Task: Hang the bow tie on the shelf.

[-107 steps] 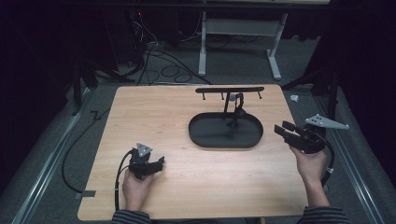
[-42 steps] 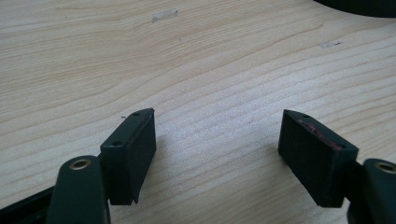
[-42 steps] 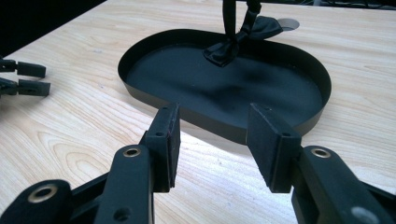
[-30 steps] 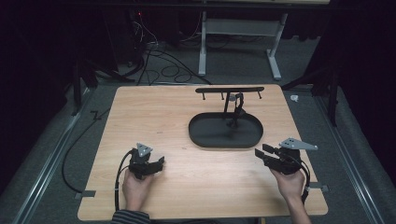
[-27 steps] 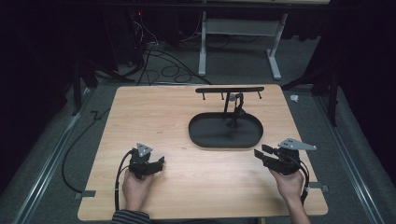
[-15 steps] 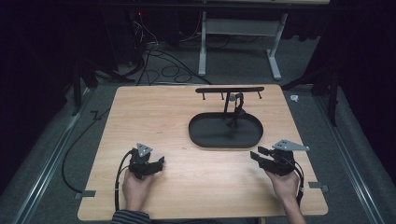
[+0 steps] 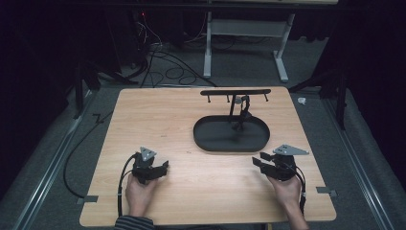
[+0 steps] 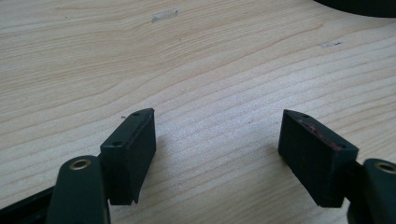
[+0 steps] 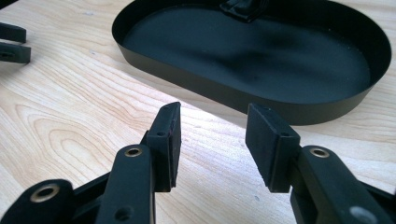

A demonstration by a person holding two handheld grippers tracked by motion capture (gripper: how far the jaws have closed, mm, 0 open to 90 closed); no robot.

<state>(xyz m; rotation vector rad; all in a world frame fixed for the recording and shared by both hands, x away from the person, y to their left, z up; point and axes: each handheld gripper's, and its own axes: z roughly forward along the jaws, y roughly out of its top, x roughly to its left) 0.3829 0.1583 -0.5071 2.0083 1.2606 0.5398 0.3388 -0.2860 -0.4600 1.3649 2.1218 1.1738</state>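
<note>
A black oval tray [image 7: 210,141] with an upright post and a crossbar rack [image 7: 235,92] stands on the wooden table [image 7: 191,191], right of centre. My right gripper [image 7: 259,162] rests low near the table's front right, just in front of the tray [image 9: 154,65], jaws open with nothing between them [image 9: 212,142]. My left gripper [image 7: 162,167] sits at the front left, held by a hand, jaws wide open over bare wood [image 8: 217,149]. The left gripper's jaw tips [image 9: 11,44] peek in at the far left of the right gripper view.
Cables [image 7: 158,62] lie on the grey floor behind the table, beside a white stand's legs [image 7: 244,43]. A black cable [image 7: 91,143] trails off the table's left edge. Bits of tape [image 7: 90,198] mark the front corners.
My right gripper has come down and moved left toward the table's front, settling in front of the tray. The left gripper has stayed put.
</note>
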